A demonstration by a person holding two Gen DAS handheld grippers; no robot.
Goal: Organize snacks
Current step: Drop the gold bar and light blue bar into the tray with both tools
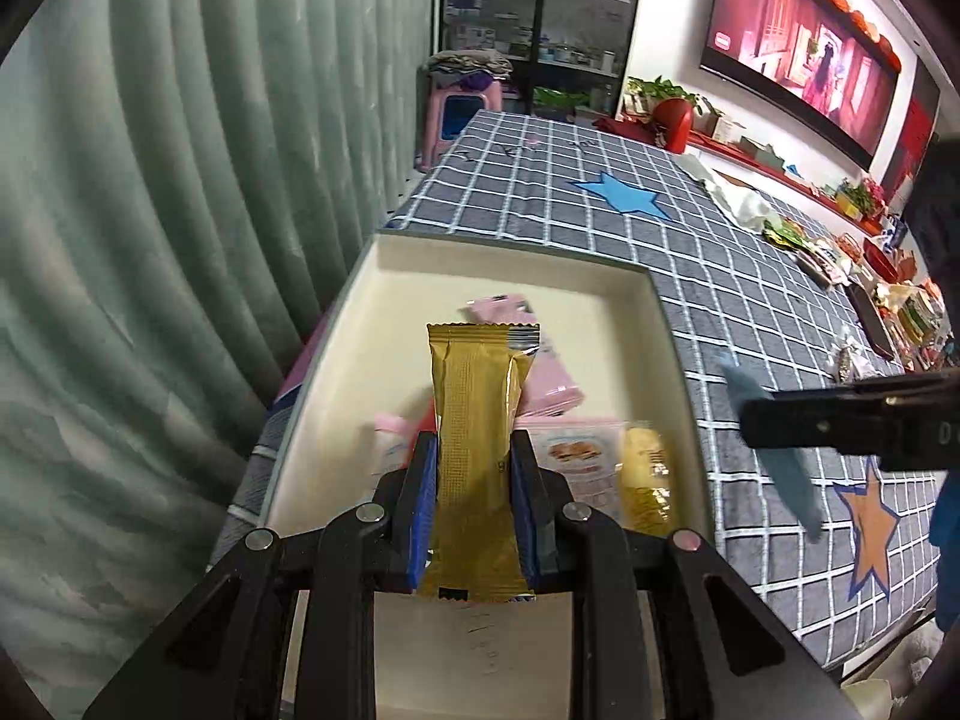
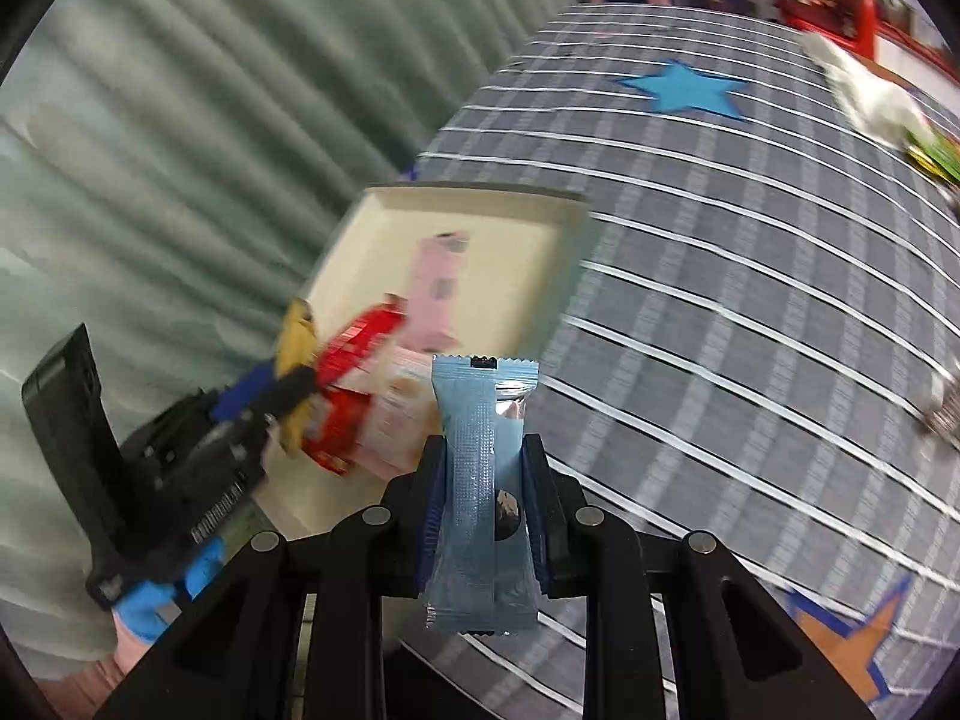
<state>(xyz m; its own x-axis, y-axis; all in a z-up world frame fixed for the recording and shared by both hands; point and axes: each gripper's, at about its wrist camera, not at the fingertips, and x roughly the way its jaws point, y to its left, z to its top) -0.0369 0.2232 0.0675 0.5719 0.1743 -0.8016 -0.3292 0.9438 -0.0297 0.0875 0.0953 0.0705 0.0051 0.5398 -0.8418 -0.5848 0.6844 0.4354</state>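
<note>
- Left wrist view: my left gripper had its fingers pinching a gold snack packet, held above the cream tray where pink packets already lay.
- Right wrist view: my right gripper had its fingers clamped on a light blue snack packet, over the checked counter just right of the tray.

Glossy gold foil snack wrapper, embossed with fine dots; shiny pale blue foil wrapper; matt cream cardboard box; woven checked tablecloth.
</note>
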